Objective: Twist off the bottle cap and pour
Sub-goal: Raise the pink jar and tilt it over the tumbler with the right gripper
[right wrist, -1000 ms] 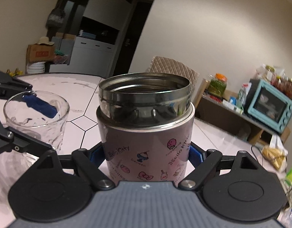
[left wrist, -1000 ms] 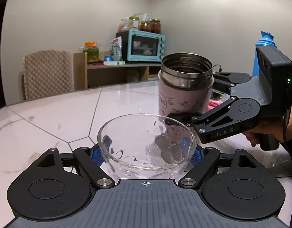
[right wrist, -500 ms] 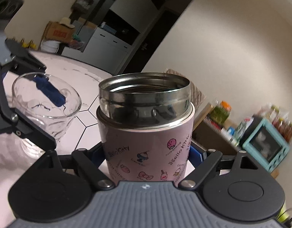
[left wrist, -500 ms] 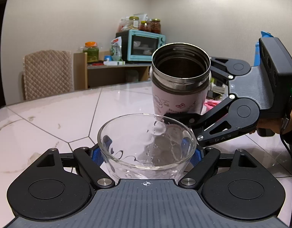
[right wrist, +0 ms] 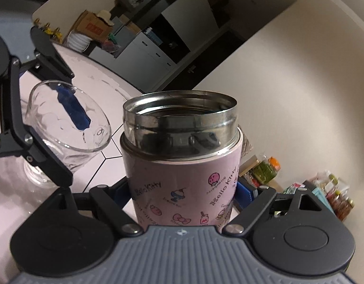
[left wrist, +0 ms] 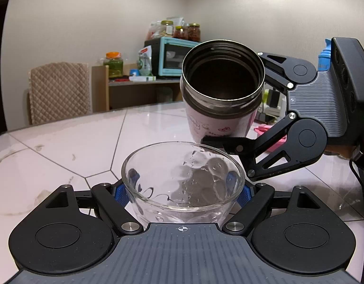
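White tiled bench [left wrist: 63,142] carried the work. Left gripper [left wrist: 182,189] pinched the glass [left wrist: 182,177]; right gripper [right wrist: 184,196] clamped the uncapped flask [left wrist: 222,99], tilted just beyond its rim. Cap was off; no liquid showed pouring yet.

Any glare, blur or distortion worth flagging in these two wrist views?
Left wrist view: sharp, with fisheye vignette at the corners; ceiling light reflects off the table; the flask mouth reads black inside. Right wrist view: horizon steeply tilted, walls bowed by the lens; the flask stays crisp, and the glass shows highlights on its rim.
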